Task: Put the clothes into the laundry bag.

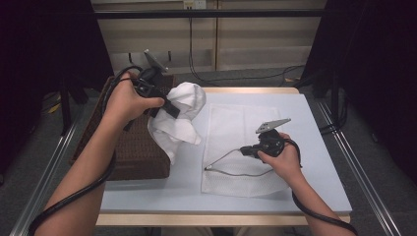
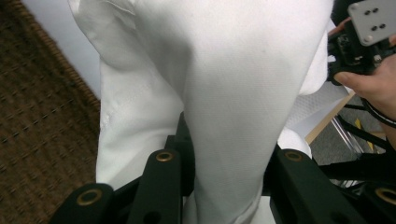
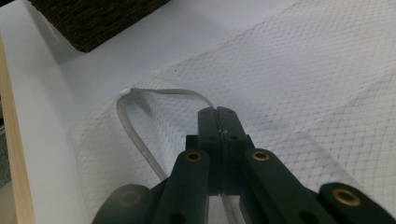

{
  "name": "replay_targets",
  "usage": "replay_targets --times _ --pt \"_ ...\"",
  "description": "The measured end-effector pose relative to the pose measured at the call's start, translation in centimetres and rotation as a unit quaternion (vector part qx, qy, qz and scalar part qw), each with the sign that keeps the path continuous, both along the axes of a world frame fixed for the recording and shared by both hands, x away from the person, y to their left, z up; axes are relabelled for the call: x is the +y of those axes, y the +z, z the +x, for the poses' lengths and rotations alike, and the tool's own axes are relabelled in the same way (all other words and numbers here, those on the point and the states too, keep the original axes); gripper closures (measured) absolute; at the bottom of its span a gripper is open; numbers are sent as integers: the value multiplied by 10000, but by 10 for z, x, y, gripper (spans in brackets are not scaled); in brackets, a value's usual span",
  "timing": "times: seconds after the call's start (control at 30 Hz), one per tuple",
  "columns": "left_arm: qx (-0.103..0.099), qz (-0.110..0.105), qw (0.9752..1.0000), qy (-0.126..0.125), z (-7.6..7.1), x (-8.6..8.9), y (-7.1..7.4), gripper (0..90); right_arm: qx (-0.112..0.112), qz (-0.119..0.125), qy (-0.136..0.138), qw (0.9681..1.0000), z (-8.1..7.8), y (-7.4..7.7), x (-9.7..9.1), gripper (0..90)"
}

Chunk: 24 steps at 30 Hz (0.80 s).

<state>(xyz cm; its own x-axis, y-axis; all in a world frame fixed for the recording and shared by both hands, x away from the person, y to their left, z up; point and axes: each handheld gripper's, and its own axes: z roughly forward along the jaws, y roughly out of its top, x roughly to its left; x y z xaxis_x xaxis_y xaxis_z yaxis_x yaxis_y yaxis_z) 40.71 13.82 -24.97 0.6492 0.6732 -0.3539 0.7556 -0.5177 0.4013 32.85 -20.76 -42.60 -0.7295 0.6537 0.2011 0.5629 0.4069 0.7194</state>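
Note:
A bunched white cloth (image 1: 181, 115) hangs over the table's left side, with my left gripper (image 1: 169, 109) shut on it. In the left gripper view the cloth (image 2: 224, 88) sits squeezed between the black jaws of that gripper (image 2: 228, 156). A white mesh bag (image 1: 236, 128) lies flat at the table's middle. My right gripper (image 1: 242, 150) is shut on the bag's pale rim band (image 1: 221, 160) and holds that edge up in a loop. The right gripper view has the gripper (image 3: 219, 114) pinching the band (image 3: 135, 126) above the mesh bag (image 3: 303, 84).
A brown wicker basket (image 1: 133, 147) stands at the table's left edge, just under and left of the hanging cloth. The light table top (image 1: 314, 147) has bare room to the right of the bag. Cables trail on the floor behind the table.

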Motion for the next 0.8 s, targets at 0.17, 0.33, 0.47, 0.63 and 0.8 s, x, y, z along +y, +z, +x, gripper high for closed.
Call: replay_targets --times 0.17,0.33,0.47,0.63,0.8 --pt "2 9 9998 -217 -5 -13 -4 718 0 -26 -34 10000 1 0 0 900" --pt "-38 -20 9994 -343 -10 -24 -11 718 21 -72 -37 10000 2 1 1 900" --pt "-32 8 9987 -507 -14 -32 -16 718 -7 -120 -51 9999 4 2 0 900" --pt "3 -44 9980 -637 -18 -40 -23 718 -10 -111 -77 9999 5 3 0 900" --pt "17 -46 9971 -760 -23 -47 -29 718 -17 -136 -76 9999 6 4 0 900"
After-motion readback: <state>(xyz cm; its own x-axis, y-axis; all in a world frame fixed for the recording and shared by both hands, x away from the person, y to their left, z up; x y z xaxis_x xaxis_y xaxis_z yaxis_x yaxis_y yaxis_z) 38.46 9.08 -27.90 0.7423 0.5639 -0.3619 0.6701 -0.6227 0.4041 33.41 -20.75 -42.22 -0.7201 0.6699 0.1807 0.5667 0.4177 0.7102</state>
